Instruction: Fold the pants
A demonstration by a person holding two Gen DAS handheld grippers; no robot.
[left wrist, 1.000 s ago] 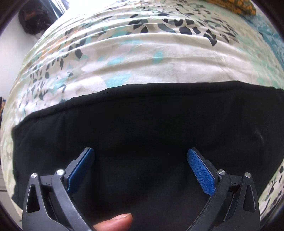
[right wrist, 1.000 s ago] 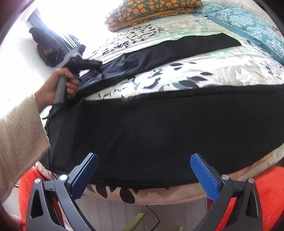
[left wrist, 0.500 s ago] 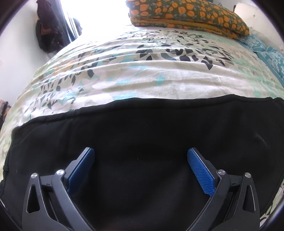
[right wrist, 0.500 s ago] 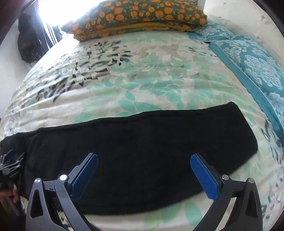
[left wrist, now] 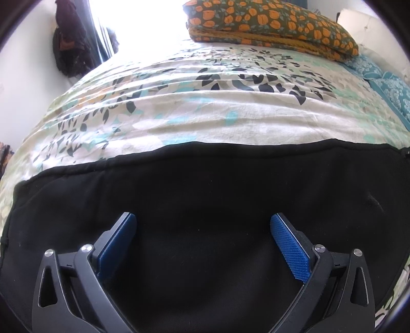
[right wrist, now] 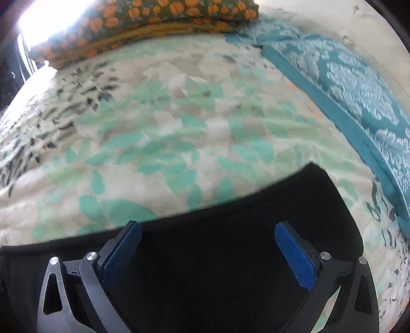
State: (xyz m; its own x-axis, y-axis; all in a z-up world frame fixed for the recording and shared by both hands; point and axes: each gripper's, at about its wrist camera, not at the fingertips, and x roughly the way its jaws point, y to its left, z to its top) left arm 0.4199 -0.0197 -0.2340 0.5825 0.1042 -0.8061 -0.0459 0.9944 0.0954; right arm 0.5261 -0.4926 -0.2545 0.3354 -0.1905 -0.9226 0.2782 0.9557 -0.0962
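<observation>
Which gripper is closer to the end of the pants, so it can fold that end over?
Probably the right gripper. In its view the end of the black pants lies just past its open fingers. The left gripper, also open, hangs over the wide middle, away from that end.

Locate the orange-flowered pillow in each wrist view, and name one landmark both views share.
Left wrist: the orange-flowered pillow lies top centre to upper right, at the far edge of the bed, well beyond the black pants.
Right wrist: the same pillow runs along the top edge from the upper left to past centre, blurred.
Shared landmark: the teal patterned cover, right of the pillow in both views.
</observation>
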